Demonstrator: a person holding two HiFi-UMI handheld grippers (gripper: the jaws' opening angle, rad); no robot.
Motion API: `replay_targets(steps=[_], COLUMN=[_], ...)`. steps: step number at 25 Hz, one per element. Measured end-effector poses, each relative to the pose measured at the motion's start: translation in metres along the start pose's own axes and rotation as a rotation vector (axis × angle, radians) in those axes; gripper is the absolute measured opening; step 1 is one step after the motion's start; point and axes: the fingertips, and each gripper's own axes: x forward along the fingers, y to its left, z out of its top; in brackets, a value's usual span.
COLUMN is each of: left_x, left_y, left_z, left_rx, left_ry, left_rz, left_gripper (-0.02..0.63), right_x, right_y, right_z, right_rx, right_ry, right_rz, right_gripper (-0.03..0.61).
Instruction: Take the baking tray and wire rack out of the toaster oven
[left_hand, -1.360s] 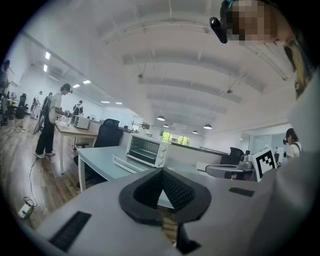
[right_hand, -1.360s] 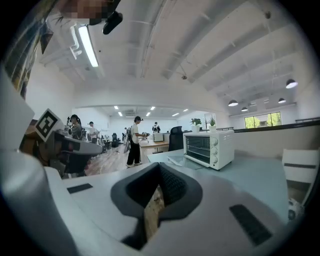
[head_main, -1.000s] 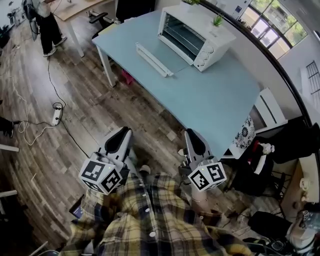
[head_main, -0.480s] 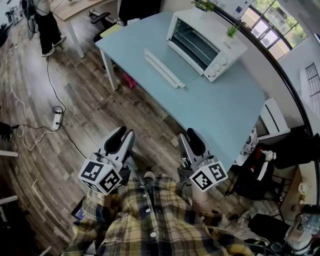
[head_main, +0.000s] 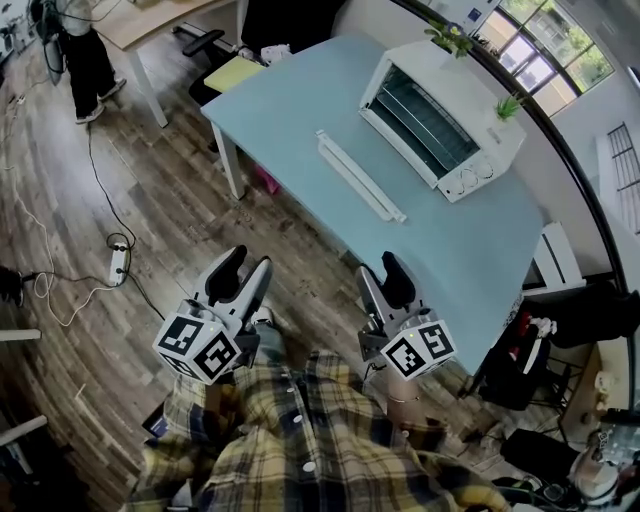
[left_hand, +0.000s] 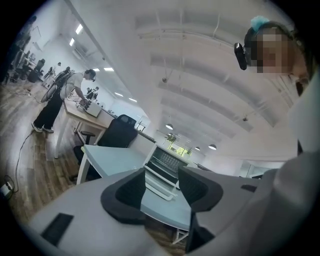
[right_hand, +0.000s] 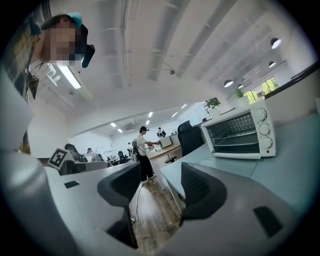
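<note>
The white toaster oven (head_main: 440, 120) stands at the far side of the pale blue table (head_main: 300, 90), its front facing me. Rack wires (head_main: 425, 112) show in its dark inside; I cannot make out the baking tray. A long white bar (head_main: 360, 175) lies parallel to the front and looks like the edge of the let-down door. My left gripper (head_main: 248, 265) and right gripper (head_main: 380, 268) hang over the wooden floor, short of the table's near edge. Both point toward the table, their jaws opening with nothing between them. The oven also appears beyond the left gripper (left_hand: 162, 182) and to the right of the right gripper (right_hand: 160, 182).
Two small plants (head_main: 450, 35) sit on the oven's top. A black chair (head_main: 205, 40) and a yellow pad (head_main: 235, 72) are at the table's far left end. A person (head_main: 80, 50) stands at another desk. A power strip (head_main: 117, 262) and cables lie on the floor.
The jaws of both grippers have spread from nearly shut to apart. The table and oven have slid rightward and nearer in the head view as I moved.
</note>
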Motion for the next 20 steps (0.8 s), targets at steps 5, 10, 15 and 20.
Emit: replay_targets(steps=[5, 10, 15, 20], left_x=[0.016, 0.025, 0.032, 0.047], left_y=[0.045, 0.079, 0.102, 0.119], left_z=[0.022, 0.041, 0.048, 0.048], left_rx=[-0.003, -0.003, -0.034, -0.068], left_ry=[0.026, 0.032, 0.040, 0.059], left_rz=[-0.019, -0.044, -0.055, -0.060], left_gripper=[0.231, 0.262, 0.278, 0.299], right_x=[0.047, 0.076, 0.087, 0.098], right_y=[0.001, 0.004, 0.003, -0.014], right_z=[-0.005, -0.004, -0.005, -0.006], right_rx=[-0.006, -0.015, -0.008, 0.017], right_ry=[0.017, 0.002, 0.014, 0.033], right_rz=[-0.055, -0.109, -0.164, -0.214], right_gripper=[0.244, 0.262, 0.278, 0.288])
